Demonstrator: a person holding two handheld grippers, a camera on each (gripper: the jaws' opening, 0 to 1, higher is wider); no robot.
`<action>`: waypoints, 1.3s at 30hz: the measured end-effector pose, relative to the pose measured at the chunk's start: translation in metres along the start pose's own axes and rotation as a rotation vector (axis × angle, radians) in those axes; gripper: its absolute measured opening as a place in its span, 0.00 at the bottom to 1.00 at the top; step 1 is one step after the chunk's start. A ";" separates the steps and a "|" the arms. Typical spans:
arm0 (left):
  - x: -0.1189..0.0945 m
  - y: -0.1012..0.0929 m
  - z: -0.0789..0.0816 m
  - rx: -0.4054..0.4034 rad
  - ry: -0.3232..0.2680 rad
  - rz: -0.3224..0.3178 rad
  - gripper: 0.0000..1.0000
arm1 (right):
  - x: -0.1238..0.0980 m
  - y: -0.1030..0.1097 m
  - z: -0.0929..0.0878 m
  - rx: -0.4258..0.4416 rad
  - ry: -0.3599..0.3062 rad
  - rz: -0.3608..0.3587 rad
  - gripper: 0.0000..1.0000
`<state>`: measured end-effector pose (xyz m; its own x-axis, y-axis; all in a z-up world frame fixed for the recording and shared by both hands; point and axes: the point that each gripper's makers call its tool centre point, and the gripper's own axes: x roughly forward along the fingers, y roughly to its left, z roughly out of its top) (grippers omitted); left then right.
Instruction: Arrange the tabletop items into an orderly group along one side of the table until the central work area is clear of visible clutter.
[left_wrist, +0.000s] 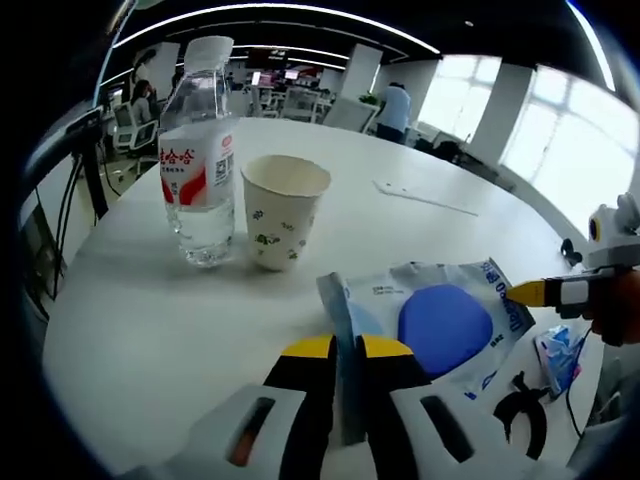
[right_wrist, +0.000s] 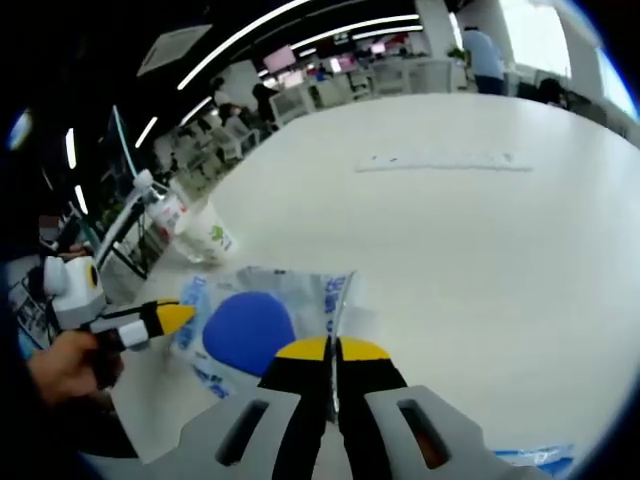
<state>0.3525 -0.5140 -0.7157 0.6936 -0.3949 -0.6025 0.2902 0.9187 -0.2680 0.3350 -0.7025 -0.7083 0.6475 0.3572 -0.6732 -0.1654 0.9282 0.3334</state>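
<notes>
A wet-wipes pack (left_wrist: 440, 322) with a round blue lid lies on the white table (left_wrist: 130, 320) just ahead of my jaws. My left gripper (left_wrist: 347, 347) is shut on the pack's near edge. My right gripper (left_wrist: 530, 293) comes in from the right, its yellow tip at the pack's far end. In the right gripper view the pack (right_wrist: 250, 330) sits low left, and my right gripper (right_wrist: 332, 349) is shut on its thin edge; the left gripper (right_wrist: 170, 317) is at the opposite end. A clear water bottle (left_wrist: 200, 160) and a paper cup (left_wrist: 283, 210) stand upright together, far left.
A thin white strip (left_wrist: 425, 197) lies farther back on the table. A small blue-and-white packet (left_wrist: 560, 355) and a black object (left_wrist: 520, 410) lie near the right edge. A hand (right_wrist: 60, 365) holds the left gripper. Desks and people fill the room behind.
</notes>
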 end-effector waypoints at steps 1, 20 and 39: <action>0.002 -0.002 0.001 0.008 -0.001 -0.003 0.07 | -0.002 -0.003 0.002 0.003 -0.005 -0.003 0.00; 0.052 -0.045 0.068 0.161 0.019 -0.060 0.07 | -0.010 -0.049 0.050 0.087 -0.070 -0.056 0.00; 0.075 -0.036 0.082 0.178 0.057 -0.012 0.07 | 0.022 -0.059 0.067 0.129 -0.063 -0.053 0.00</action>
<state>0.4481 -0.5756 -0.6897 0.6525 -0.4008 -0.6432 0.4134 0.8995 -0.1412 0.4084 -0.7565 -0.6983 0.6986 0.2968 -0.6511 -0.0349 0.9230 0.3833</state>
